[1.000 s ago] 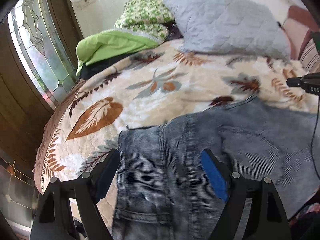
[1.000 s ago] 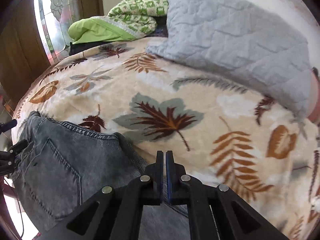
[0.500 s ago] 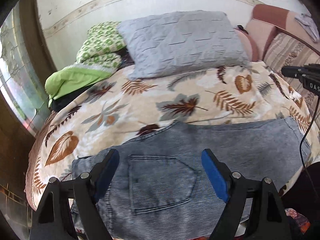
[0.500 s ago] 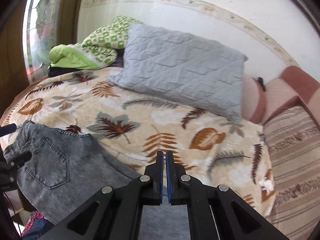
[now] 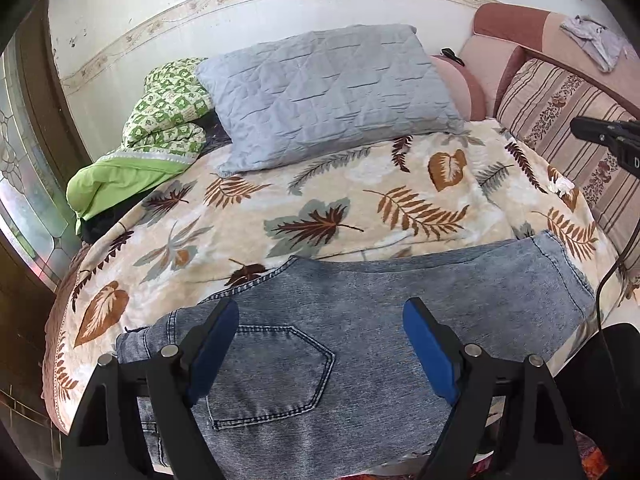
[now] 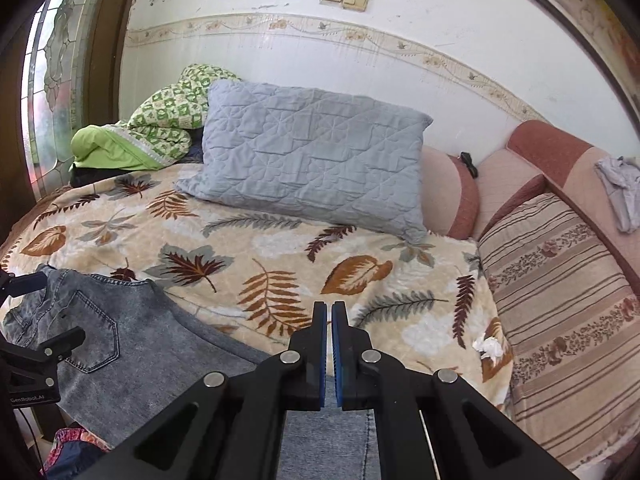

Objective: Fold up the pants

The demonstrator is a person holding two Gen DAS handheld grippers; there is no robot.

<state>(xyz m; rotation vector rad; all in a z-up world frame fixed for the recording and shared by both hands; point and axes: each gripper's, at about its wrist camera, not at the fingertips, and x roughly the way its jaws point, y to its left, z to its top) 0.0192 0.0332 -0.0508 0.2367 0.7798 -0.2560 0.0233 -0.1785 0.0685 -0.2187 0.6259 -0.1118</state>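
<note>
Pants (image 5: pixel 360 320): grey-blue denim, spread flat along the near edge of the bed, on the leaf-print blanket (image 5: pixel 320 208). Back pocket faces up, so they lie seat side up. One leg seems stacked on the other, which suggests a lengthwise fold is done; the crosswise folds look still to do. Judgement only, since the near edge is out of view.

Long axis runs side to side across the bed front. Waist end lies to the left, hem end to the right near the striped cushion (image 5: pixel 560 120).

Left gripper (image 5: pixel 320 344): jaws spread wide, hovering over the pocket area, holding nothing.

Right gripper (image 6: pixel 330 344): jaws nearly closed, with only a thin slit between the pads. Denim shows just below the tips; whether cloth is pinched, cannot tell.

Grey pillow (image 6: pixel 312 164) sits at the far side, well apart from the pants.
</note>
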